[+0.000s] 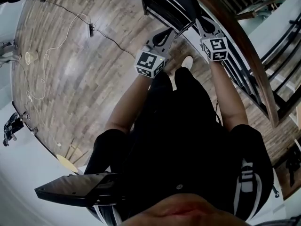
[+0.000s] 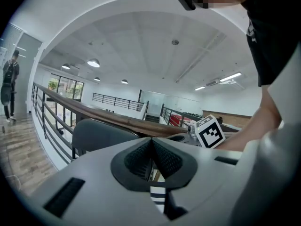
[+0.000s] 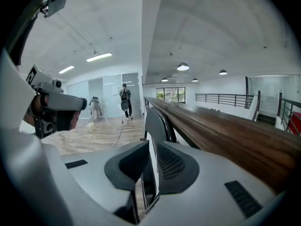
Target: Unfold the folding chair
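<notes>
wooden floor filled most of the room, with a white cable lying loose on it. along one edge of the floor ran a metal railing with a brown wooden top.

the folding chair stood against that railing, folded flat and not opened yet. it was dark, with a thin metal frame.

the left gripper was close to the chair. its tongs were pressed together with nothing in them. the right gripper was near the chair's side by the railing. its tongs were a little bit apart. the chair's thin edge showed in line with the gap, but i could not tell if it was inside the gap or just past it. the pads did not look like they were squeezing it.

i think the chair would feel hard and stiff, not soft. it would likely be a bit heavy for small tongs, and its smooth metal tubes could slip. it might also tip or slide along the railing when pulled. a good place to hold would be the top of the back with one gripper and the front edge of the seat with the other.

i saw no box or bin. a small pale round thing lay by the cable, too small to tell what it was.
</notes>
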